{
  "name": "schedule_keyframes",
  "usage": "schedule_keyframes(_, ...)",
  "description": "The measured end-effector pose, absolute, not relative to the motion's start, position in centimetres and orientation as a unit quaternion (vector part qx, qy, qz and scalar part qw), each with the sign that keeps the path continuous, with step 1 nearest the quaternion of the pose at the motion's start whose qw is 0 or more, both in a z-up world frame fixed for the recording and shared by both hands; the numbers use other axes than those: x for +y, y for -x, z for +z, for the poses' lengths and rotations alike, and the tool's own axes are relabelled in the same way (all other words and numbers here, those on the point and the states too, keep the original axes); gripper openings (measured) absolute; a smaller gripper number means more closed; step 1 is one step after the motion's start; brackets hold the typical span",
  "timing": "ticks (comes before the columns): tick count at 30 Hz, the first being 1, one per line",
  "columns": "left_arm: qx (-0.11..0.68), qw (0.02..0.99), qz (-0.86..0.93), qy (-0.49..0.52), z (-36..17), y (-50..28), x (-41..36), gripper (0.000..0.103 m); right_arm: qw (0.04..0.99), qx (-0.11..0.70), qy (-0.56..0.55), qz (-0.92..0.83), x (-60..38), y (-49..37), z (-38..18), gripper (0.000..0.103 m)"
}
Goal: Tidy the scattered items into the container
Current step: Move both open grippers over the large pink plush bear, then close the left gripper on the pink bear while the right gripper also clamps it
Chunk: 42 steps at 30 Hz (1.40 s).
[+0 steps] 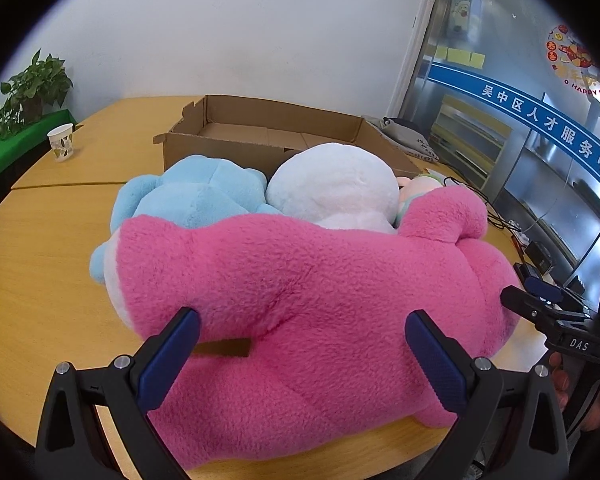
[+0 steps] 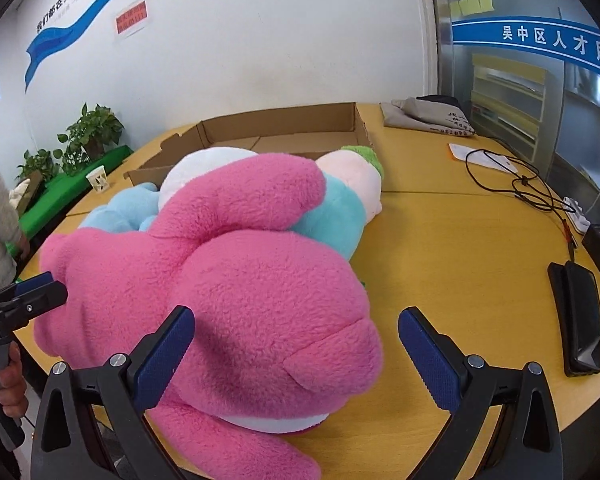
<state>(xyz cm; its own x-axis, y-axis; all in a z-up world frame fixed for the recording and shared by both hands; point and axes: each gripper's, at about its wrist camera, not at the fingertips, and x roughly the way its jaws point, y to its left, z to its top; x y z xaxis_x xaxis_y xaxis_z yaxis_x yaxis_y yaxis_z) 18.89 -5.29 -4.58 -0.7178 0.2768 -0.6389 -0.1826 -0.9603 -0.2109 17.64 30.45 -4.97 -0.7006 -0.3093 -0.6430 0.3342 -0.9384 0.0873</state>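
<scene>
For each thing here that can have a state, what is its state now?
Cardboard box: open, looks empty.
Pink plush toy: lying on the table, outside the box.
Blue plush toy: on the table, outside the box.
Left gripper: open, around the pink toy.
Right gripper: open.

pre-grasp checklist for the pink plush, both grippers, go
1. Left hand-held gripper open and straddling the pink plush: ok.
2. Right hand-held gripper open, the plush's rounded end between its fingers: ok.
3. Cardboard box open on top with bare floor showing: ok.
4. Path to the box clear: not ok; blue plush, white plush and a small doll lie between the pink one and the box.
5. Pink plush free of its neighbours: not ok; it presses against them, so lifting may drag them.
6. Cable and phone clear of the plush: ok.
</scene>
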Motion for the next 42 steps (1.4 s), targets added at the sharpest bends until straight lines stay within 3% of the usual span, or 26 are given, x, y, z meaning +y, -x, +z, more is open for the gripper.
schedule_keyframes(18, -0.046, 0.146, 0.910, 0.385, -5.7, -18.1, -5.1, 0.102, 0.253, -0.013, -0.323, -0.912, 32.6, -15.1, -6.5, 0.103)
schedule_keyframes(25, -0.084, 0.178, 0.889, 0.413, -7.7, -17.9, -5.6, 0.102, 0.315, -0.063, -0.350, -0.880, 32.8, -14.4, -8.7, 0.103)
schedule_keyframes(26, -0.087, 0.182, 0.887, 0.415, -7.6, -17.8, -5.5, 0.100, 0.325, -0.068, -0.355, -0.874, 32.5, -14.4, -9.0, 0.103)
schedule_keyframes(27, -0.094, 0.195, 0.883, 0.417, -7.6, -17.7, -5.3, 0.088, 0.329, -0.062, -0.354, -0.874, 32.1, -14.6, -9.2, 0.103)
schedule_keyframes(30, -0.099, 0.209, 0.877, 0.421, -7.6, -17.6, -5.0, 0.078, 0.329, -0.036, -0.342, -0.880, 31.3, -15.3, -9.1, 0.101)
schedule_keyframes(34, -0.107, 0.206, 0.877, 0.420, -7.2, -17.8, -5.3, 0.064, 0.337, -0.026, -0.328, -0.882, 31.2, -16.3, -8.8, 0.087)
schedule_keyframes(36, -0.108, 0.203, 0.880, 0.415, -6.8, -18.2, -5.5, 0.051, 0.335, -0.022, -0.323, -0.885, 30.9, -16.8, -8.6, 0.082)
schedule_keyframes(38, -0.105, 0.202, 0.885, 0.406, -6.2, -18.8, -5.7, 0.045, 0.332, -0.020, -0.315, -0.889, 31.0, -17.5, -8.2, 0.075)
schedule_keyframes(42, -0.102, 0.203, 0.894, 0.385, -4.9, -20.2, -5.9, 0.041, 0.332, -0.018, -0.290, -0.897, 31.6, -19.1, -6.5, 0.071)
